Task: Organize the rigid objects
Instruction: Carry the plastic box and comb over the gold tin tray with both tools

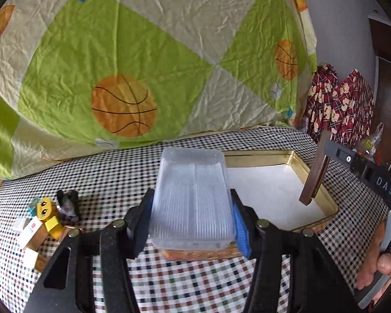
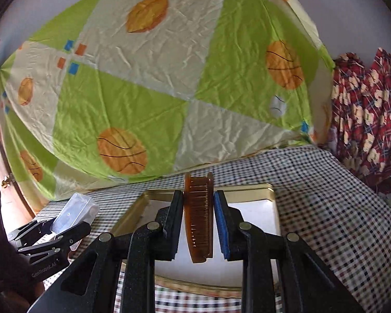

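Translucent ribbed plastic: the clear box (image 1: 193, 203) sits crosswise between my left jaws (image 1: 191, 221), which stand partly open and press on its two long sides, carrying it above the checked table (image 1: 122, 167). My right jaws (image 2: 198, 219) are drawn nearly together on the amber comb (image 2: 198, 214), gripped on edge with its teeth facing me. The gold-rimmed tin tray (image 1: 294, 156) lies open just beyond both loads, its white floor bare. To do this step well, I lower the comb flat toward the tray's right side, set the box level at the left, and keep both grips firm until each piece rests. Small toys (image 1: 47, 216) wait at the near left.
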Action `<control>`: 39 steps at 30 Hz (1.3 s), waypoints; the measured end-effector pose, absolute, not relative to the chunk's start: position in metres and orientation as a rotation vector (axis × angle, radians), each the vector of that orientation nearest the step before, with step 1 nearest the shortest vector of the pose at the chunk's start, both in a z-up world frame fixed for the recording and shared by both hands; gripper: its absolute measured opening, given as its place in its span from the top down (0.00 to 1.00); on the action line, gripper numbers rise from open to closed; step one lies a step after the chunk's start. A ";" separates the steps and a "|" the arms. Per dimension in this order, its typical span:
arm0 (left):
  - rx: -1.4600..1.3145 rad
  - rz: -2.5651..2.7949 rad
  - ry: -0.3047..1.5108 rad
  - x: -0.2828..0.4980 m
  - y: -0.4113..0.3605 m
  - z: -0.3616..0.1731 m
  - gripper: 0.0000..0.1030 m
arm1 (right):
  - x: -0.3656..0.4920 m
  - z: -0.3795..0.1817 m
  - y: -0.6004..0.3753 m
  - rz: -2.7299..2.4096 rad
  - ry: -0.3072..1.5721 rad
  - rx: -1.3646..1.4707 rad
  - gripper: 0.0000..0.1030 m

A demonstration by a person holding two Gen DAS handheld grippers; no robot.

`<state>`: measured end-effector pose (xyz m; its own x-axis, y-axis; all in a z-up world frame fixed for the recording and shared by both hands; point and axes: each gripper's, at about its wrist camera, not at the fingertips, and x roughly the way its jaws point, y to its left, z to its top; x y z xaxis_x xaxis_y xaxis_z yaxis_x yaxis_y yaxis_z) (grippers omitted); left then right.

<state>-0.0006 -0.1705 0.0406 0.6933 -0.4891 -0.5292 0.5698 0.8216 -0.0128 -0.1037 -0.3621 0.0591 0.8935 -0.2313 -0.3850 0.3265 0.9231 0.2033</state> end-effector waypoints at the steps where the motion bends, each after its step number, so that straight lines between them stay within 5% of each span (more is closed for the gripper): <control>1: 0.159 -0.601 0.548 0.000 -0.180 0.038 0.48 | -0.103 0.056 -0.365 -0.306 0.371 0.261 0.74; 12: 0.198 -0.631 0.594 0.012 -0.254 0.007 0.48 | -0.087 0.026 -0.394 -0.400 0.399 0.248 0.74; 35: 0.255 -0.623 0.720 0.031 -0.269 -0.030 0.47 | -0.058 0.009 -0.387 -0.425 0.420 0.191 0.73; 37: 0.251 -0.610 0.733 0.032 -0.268 -0.032 0.47 | -0.054 0.007 -0.390 -0.402 0.438 0.217 0.62; 39: 0.248 -0.600 0.737 0.033 -0.267 -0.032 0.39 | -0.056 0.007 -0.391 -0.409 0.425 0.229 0.29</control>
<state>0.0332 -0.2667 -0.0323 0.5836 -0.4241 -0.6925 0.5927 0.8054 0.0062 -0.0560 -0.3912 0.0075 0.8319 -0.3351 -0.4424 0.4293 0.8937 0.1302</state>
